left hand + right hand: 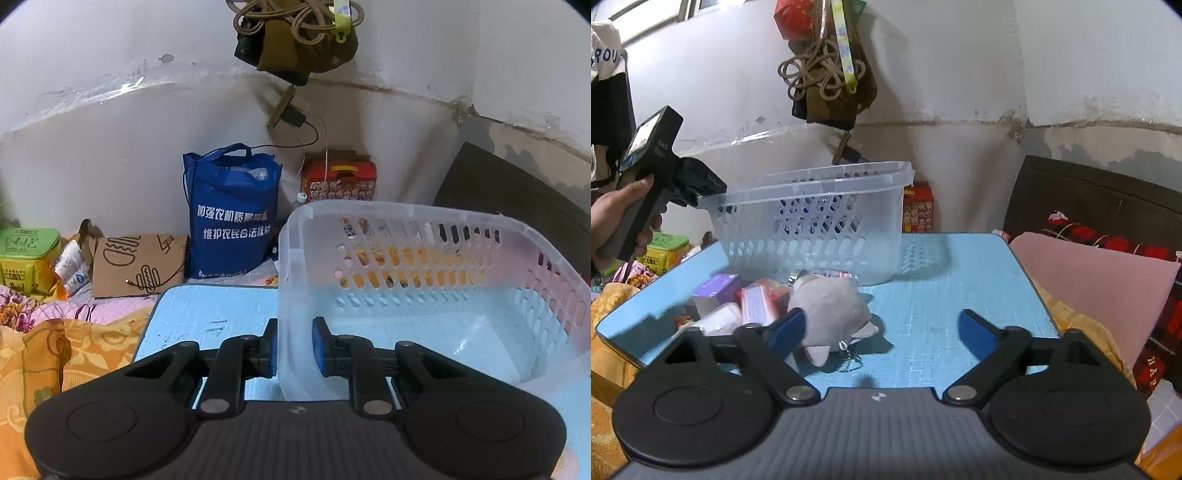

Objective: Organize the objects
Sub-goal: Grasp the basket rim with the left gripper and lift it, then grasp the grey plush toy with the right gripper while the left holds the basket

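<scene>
A clear plastic basket (424, 266) with slotted walls is tilted up on the light blue table (207, 314). My left gripper (294, 347) is shut on the basket's near wall, one pad on each side. In the right wrist view the basket (812, 221) is lifted at its left end by the left gripper (701, 188). A grey plush toy (831, 310) with a ball chain lies in front of the basket, next to a purple box (718, 288), a red-white packet (757, 302) and a white item (720, 321). My right gripper (882, 328) is open above the table, right of the plush.
A blue tote bag (231, 214), a brown cardboard box (136, 266), a green tin (27, 254) and a red carton (340, 177) stand behind the table by the wall. Ropes and a bag hang on the wall (827, 81). A pink cushion (1097, 284) lies right of the table.
</scene>
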A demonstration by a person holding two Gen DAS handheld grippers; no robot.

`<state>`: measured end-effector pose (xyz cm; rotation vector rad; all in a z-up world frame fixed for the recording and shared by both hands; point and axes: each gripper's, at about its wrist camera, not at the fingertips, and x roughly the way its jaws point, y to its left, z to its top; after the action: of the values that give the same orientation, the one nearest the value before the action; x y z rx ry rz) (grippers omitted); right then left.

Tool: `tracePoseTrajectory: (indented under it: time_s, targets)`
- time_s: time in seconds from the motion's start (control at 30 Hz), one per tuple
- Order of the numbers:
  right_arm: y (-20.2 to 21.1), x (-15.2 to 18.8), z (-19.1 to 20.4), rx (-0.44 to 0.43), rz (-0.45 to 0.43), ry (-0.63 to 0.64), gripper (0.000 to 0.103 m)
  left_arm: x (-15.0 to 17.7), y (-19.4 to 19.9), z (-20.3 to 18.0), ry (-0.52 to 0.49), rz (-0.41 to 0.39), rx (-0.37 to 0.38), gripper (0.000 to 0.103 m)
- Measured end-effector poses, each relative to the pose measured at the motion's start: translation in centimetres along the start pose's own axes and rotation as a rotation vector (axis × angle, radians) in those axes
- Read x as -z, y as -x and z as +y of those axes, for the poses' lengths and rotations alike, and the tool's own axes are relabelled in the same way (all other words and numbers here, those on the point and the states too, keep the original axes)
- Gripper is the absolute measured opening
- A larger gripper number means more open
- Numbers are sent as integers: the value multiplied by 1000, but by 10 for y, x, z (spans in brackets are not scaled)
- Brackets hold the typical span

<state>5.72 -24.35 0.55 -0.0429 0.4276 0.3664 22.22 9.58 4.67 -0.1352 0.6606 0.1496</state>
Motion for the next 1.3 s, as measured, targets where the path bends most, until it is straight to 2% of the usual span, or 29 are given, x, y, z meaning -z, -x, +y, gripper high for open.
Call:
tracePoseTrajectory:
  time_s: [0.13, 0.27, 0.33, 0.47, 0.73, 0.8, 0.9, 0.93, 1.13, 1.3]
  targets:
    - [-15, -5, -7, -44, 15, -41, 85, 1, -4, -8, -68, -21, -36, 25]
    - [-37, -7, 2, -84, 52, -10, 85, 0, -7, -12, -92, -23, -66, 27]
    - [-47, -7, 6, -110, 66, 9, 85, 0, -7, -12, -97, -23, -65, 27]
    - [-60, -7, 8, -160, 85, 27, 97, 1, -7, -12, -92, -27, -62, 27]
    - [-75, -8, 5, -260, 130, -2, 96, 2, -7, -9, -62, -22, -34, 29]
    - [-79, -8, 3, -294, 151, -21, 92, 2, -7, -8, -60, -22, -33, 29]
    - [-81, -9, -5, -388, 174, -87, 62, 2, -7, -7, -62, -23, -31, 29]
    - [-80, -10, -7, -416, 176, -113, 61, 3, -7, -7, -62, -24, -29, 29]
    - [-52, -15, -5, -276, 80, -47, 60, 4, -5, -6, -58, -32, -23, 29]
    - [-24, -22, -2, -89, -16, 16, 60, 6, -5, -5, -58, -44, -18, 29]
